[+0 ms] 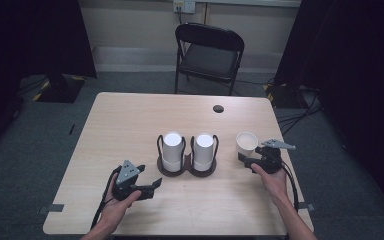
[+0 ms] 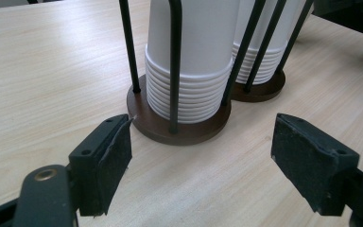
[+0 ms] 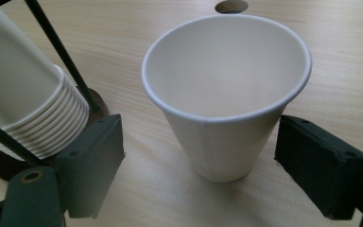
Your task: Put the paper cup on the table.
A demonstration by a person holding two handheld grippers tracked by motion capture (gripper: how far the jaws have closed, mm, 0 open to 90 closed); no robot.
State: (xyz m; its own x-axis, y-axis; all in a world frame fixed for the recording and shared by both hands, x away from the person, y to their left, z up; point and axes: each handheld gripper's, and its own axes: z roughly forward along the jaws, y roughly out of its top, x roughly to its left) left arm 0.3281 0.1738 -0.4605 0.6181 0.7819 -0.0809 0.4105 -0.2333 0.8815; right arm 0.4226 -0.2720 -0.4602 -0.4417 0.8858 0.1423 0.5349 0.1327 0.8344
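Light wood table (image 1: 130, 120); round cable hole (image 1: 218, 108) near far right edge. Black folding chair (image 1: 207, 55) beyond far edge. Wall socket (image 1: 184, 5) behind chair. Grey carpet floor (image 1: 25, 165).

I look for words, numbers and signs, and I find none that I can read. The loose paper cup (image 3: 227, 94) is plain white, inside and out. The stacked cups (image 2: 191, 52) in the holder are plain white too. The wooden table (image 1: 130, 120) has no writing on it. The black pads of my grippers carry no letters or marks. Far back, a small plate on the wall (image 1: 184, 5) is too tiny and blurry for me to tell if it says anything.
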